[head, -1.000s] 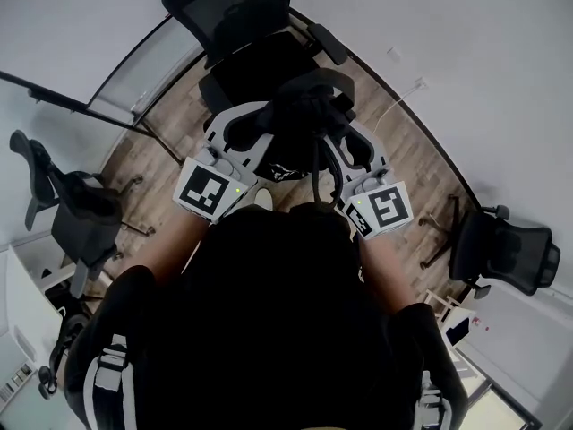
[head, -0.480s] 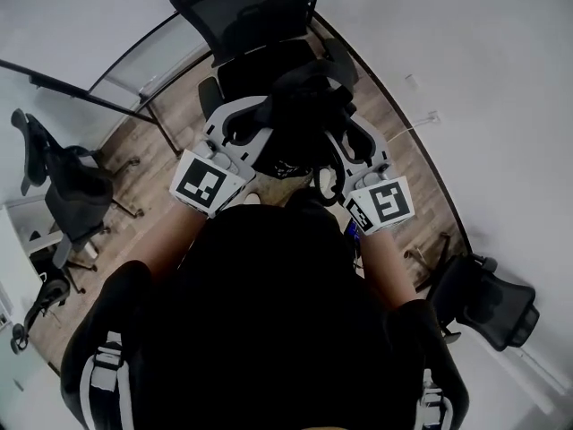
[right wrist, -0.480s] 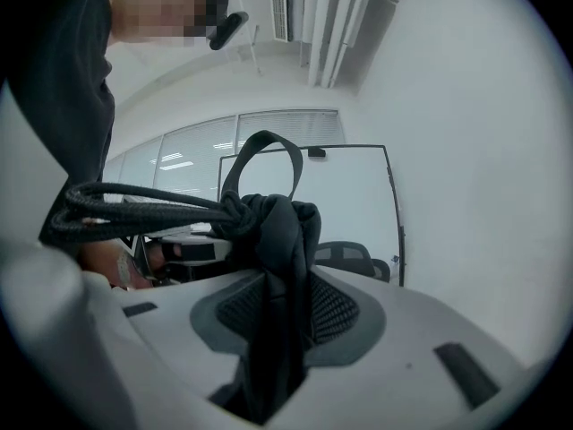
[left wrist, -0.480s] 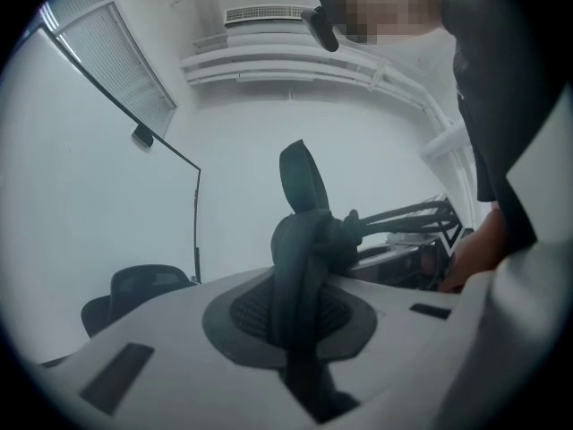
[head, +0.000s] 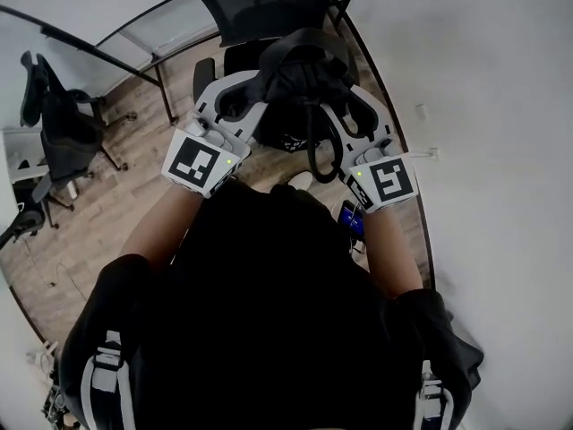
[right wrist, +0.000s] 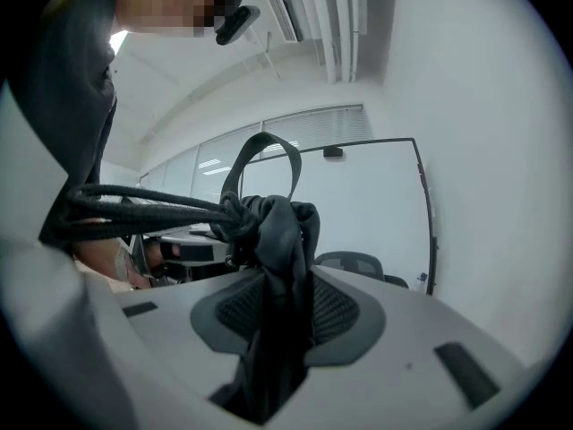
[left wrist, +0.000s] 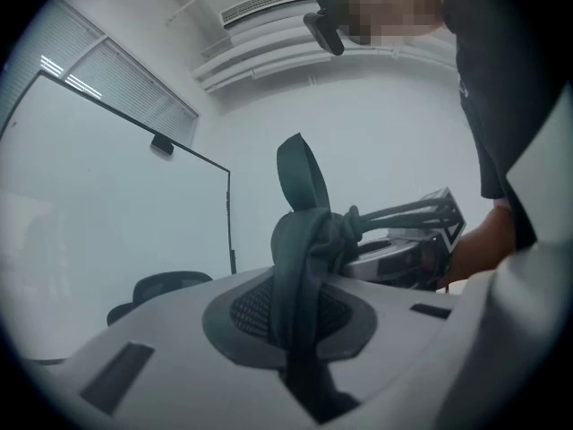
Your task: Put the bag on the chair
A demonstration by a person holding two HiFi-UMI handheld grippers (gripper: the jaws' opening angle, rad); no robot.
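Observation:
A black bag (head: 303,77) hangs between my two grippers, right in front of a black office chair (head: 264,7) at the top of the head view. My left gripper (head: 255,106) is shut on a bunched fold of the bag's fabric (left wrist: 304,267). My right gripper (head: 345,110) is likewise shut on the bag's fabric (right wrist: 277,276). A strap loop (head: 315,146) dangles below the bag. In the right gripper view a carry loop (right wrist: 261,164) stands up above the pinched cloth. Cords (right wrist: 134,206) stretch across towards the other gripper.
A second black chair (head: 58,119) stands at the left by a glass partition (head: 152,34). White wall (head: 483,106) fills the right side. The floor (head: 116,200) is wood. A blue object (head: 352,219) lies on the floor near the person's feet.
The view has swung: the chair ahead now sits closer and straight in front, the right-hand chair has left the picture, and both grippers carried the bag along, still gripped.

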